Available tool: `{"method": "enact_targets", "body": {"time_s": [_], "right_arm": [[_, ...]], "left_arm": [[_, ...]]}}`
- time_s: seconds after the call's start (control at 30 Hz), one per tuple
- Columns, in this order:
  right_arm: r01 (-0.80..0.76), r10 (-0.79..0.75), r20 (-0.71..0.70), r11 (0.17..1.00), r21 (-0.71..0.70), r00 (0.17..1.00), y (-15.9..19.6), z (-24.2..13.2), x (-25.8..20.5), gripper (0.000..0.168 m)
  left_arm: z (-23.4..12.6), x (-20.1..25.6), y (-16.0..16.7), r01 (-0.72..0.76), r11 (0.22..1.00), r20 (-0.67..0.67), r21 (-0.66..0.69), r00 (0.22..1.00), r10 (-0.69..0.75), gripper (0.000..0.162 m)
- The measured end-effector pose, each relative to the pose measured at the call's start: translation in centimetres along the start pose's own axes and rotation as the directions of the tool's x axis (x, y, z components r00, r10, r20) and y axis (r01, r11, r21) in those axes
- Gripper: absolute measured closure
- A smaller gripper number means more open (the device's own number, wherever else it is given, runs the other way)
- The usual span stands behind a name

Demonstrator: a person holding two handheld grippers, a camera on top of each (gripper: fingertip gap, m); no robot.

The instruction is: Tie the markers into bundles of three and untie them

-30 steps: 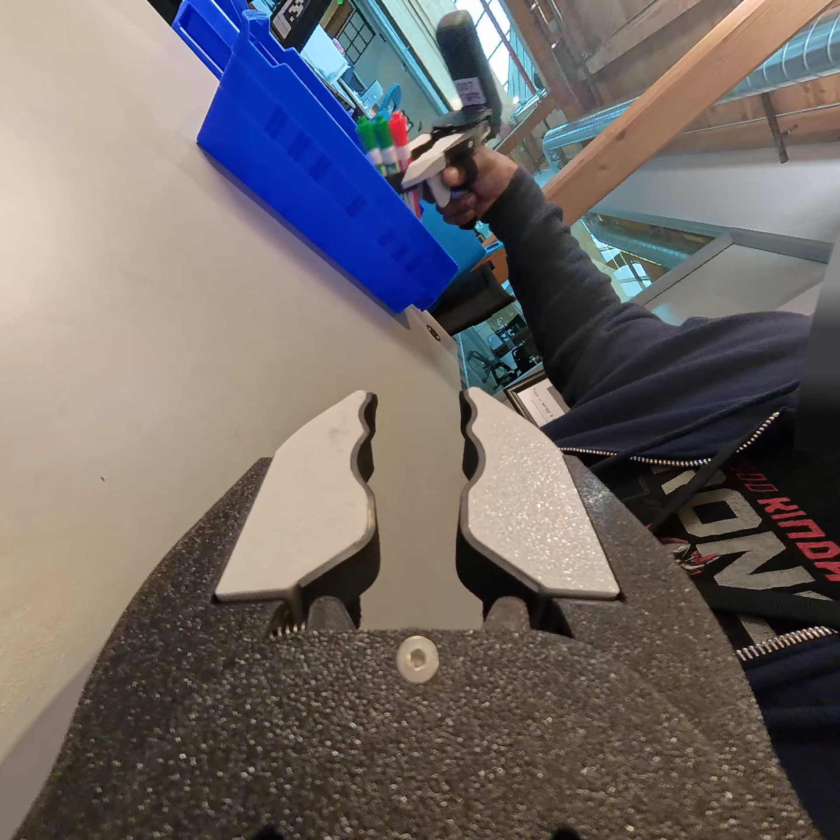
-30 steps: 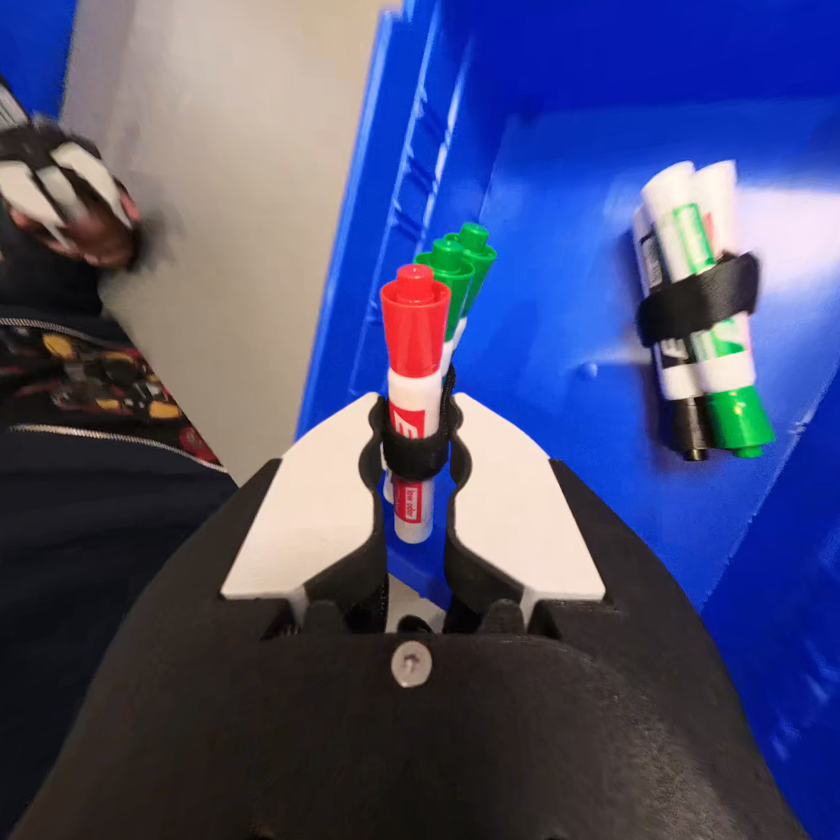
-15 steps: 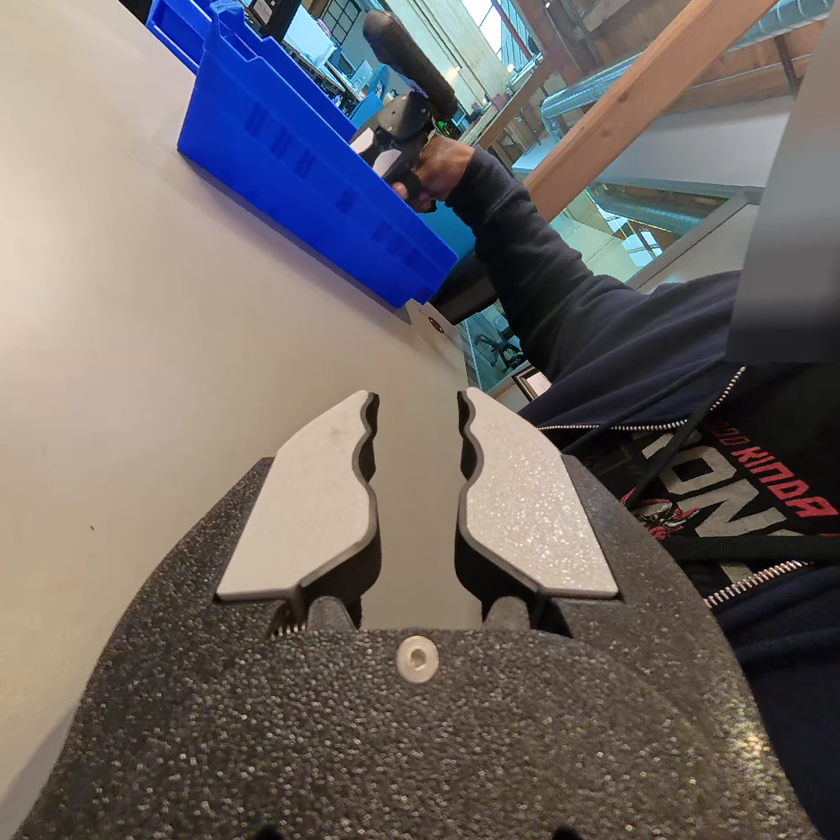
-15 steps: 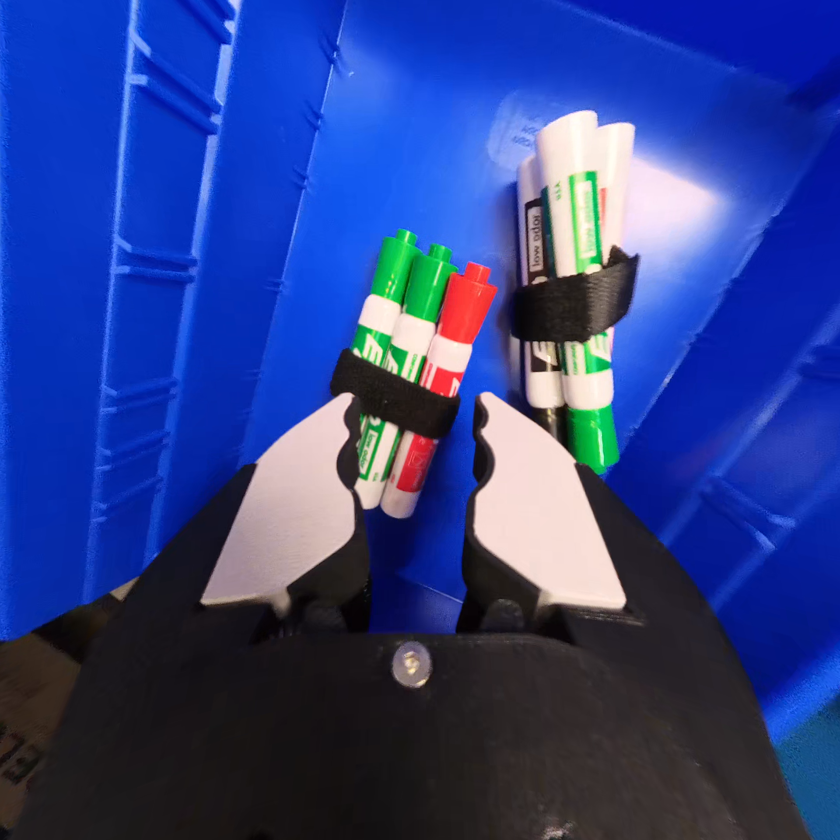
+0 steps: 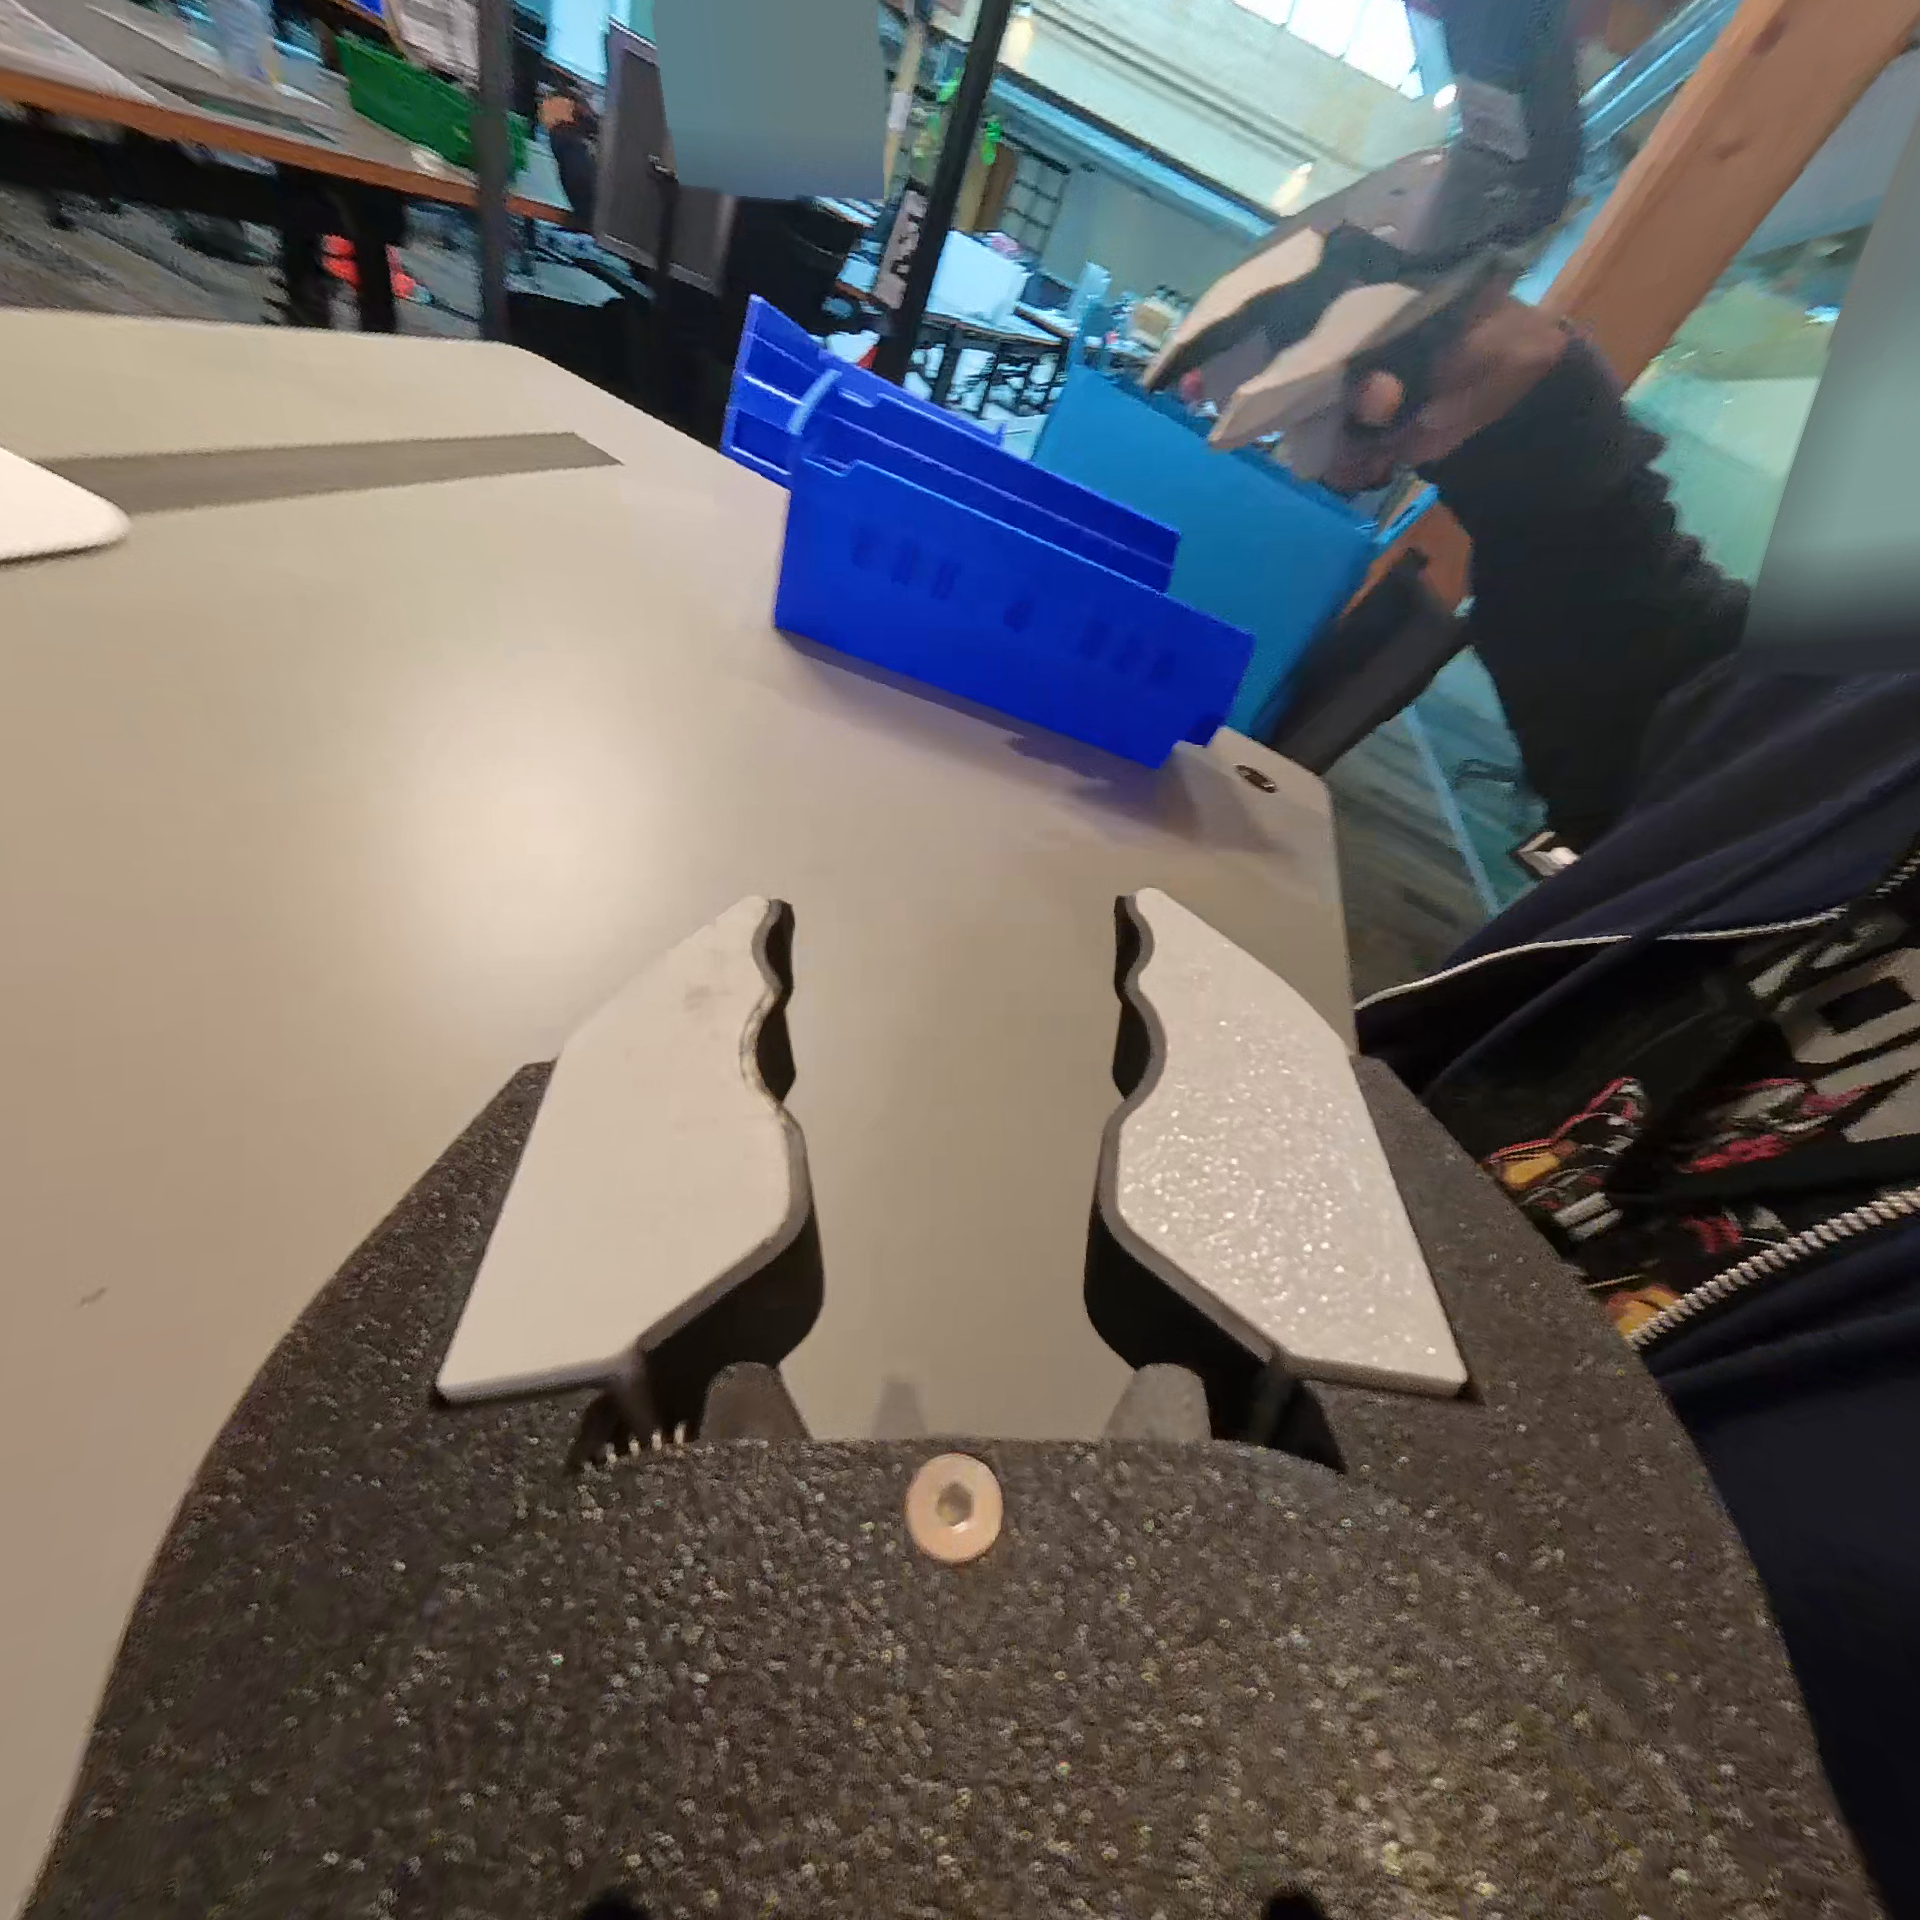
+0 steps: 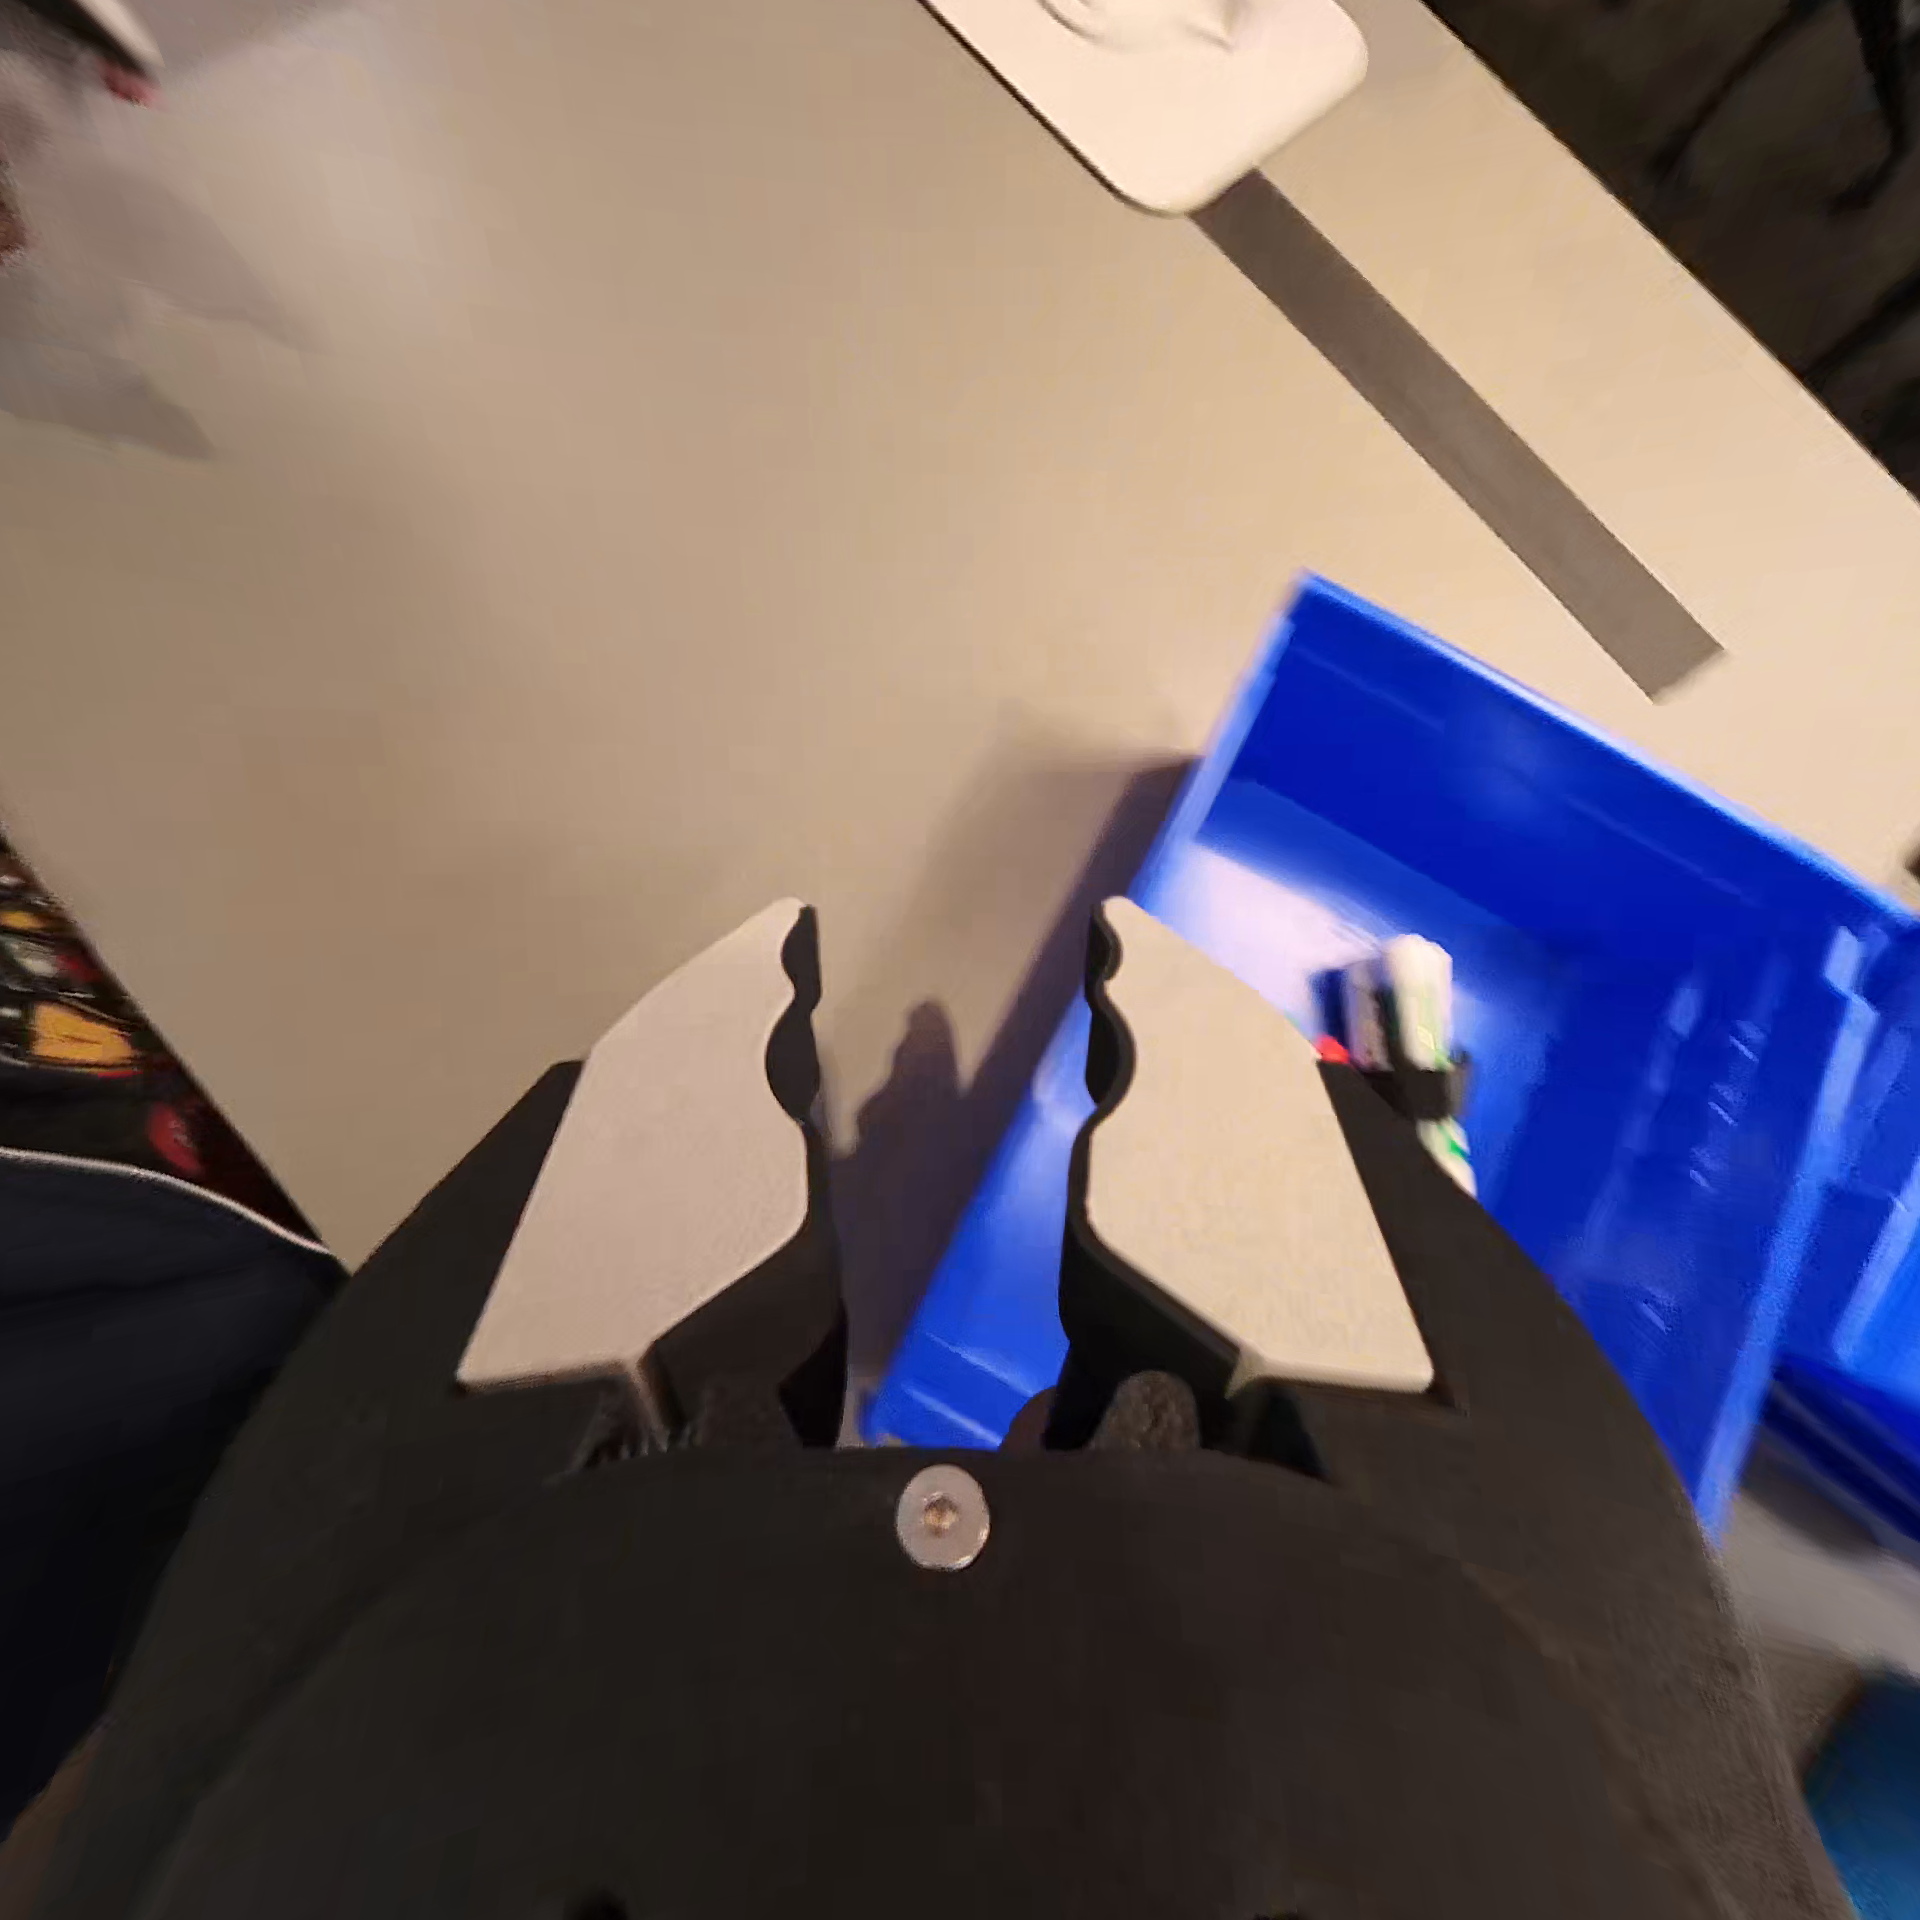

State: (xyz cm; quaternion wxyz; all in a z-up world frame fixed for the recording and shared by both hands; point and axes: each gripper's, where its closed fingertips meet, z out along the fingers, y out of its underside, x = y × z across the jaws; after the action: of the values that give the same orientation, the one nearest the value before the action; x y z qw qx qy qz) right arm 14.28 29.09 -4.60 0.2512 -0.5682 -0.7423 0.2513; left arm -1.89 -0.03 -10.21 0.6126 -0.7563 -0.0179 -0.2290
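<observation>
Hovering low over the bare grey counter (image 5: 436, 748), the left gripper (image 5: 951, 914) has its two jaws spread well apart with nothing between them, only counter surface showing in the gap. Ahead of it, toward the counter's far right corner, stand two blue bins (image 5: 997, 613), one set close behind the other, their ribbed walls turned to the left wrist view so their contents are hidden there. The right gripper (image 5: 1247, 358) hangs in the air above and to the right of those bins, held by a hand in a dark sleeve (image 5: 1558, 540); its jaws are also parted and empty. From the right wrist view, the right gripper (image 6: 951, 925) looks down on the counter and the near blue bin (image 6: 1621, 1039), its jaws apart over the bin's left wall. Inside that bin lies one bundle of markers (image 6: 1403, 1018), bound by a black strap, blurred and partly hidden behind the right finger; a touch of red and green shows at its lower end, and the number of markers in it cannot be counted. One dark grey strip (image 6: 1455, 416) runs across the counter beyond the bin, ending under one white rounded plate (image 6: 1174, 94)
</observation>
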Motion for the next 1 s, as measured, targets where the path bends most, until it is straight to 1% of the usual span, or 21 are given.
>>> {"method": "enact_targets", "body": {"time_s": [0.13,0.27,0.33,0.43,0.53,0.63,0.7,0.73,0.83,0.93,1.0], "right_arm": [[0.077,-0.087,0.123,0.994,0.080,0.989,-3.3,4.2,-8.6,0.120],[0.118,-0.150,0.270,0.984,0.133,0.951,-5.2,10.8,-16.1,0.119],[0.134,-0.179,0.330,0.979,0.154,0.927,-5.8,14.5,-18.9,0.118],[0.123,-0.176,0.410,0.981,0.151,0.895,-6.4,19.7,-21.8,0.116],[0.094,-0.145,0.463,0.987,0.132,0.874,-7.2,23.7,-23.4,0.115],[0.091,-0.131,0.482,0.990,0.105,0.866,-7.9,26.2,-24.1,0.114],[0.097,-0.134,0.485,0.990,0.100,0.864,-8.4,26.9,-24.1,0.114],[0.093,-0.135,0.488,0.990,0.109,0.862,-8.8,27.0,-24.1,0.115],[0.070,-0.100,0.523,0.995,0.076,0.847,-8.7,27.3,-24.1,0.115],[0.016,-0.058,0.539,0.996,0.083,0.840,-8.8,27.0,-23.7,0.116],[-0.017,-0.029,0.556,0.997,0.077,0.831,-8.7,26.7,-23.5,0.116]], "left_arm": [[-3.9,-1.0,-1.1,-0.072,0.997,0.139,0.025,0.988,0.068,0.098],[-9.3,-2.2,-1.2,-0.091,0.995,0.304,0.029,0.949,0.078,0.093],[-12.8,-3.1,-1.2,-0.099,0.995,0.415,0.026,0.906,0.080,0.092],[-18.8,-4.5,-1.3,-0.123,0.992,0.590,-0.010,0.800,0.105,0.092],[-25.3,-6.4,-1.2,-0.118,0.989,0.762,-0.086,0.632,0.142,0.092],[-30.9,-7.9,-1.0,-0.061,0.985,0.849,-0.161,0.500,0.169,0.092],[-34.4,-9.5,-1.7,-0.021,0.985,0.894,-0.174,0.417,0.167,0.094],[-35.5,-10.5,-2.1,-0.004,0.985,0.900,-0.170,0.407,0.157,0.096],[-36.7,-14.5,-2.4,0.098,0.981,0.882,-0.169,0.460,0.106,0.099],[-35.9,-19.9,-1.7,0.218,0.954,0.842,-0.204,0.536,0.058,0.100],[-35.1,-23.3,-0.6,0.293,0.927,0.834,-0.233,0.550,0.036,0.101]]}}
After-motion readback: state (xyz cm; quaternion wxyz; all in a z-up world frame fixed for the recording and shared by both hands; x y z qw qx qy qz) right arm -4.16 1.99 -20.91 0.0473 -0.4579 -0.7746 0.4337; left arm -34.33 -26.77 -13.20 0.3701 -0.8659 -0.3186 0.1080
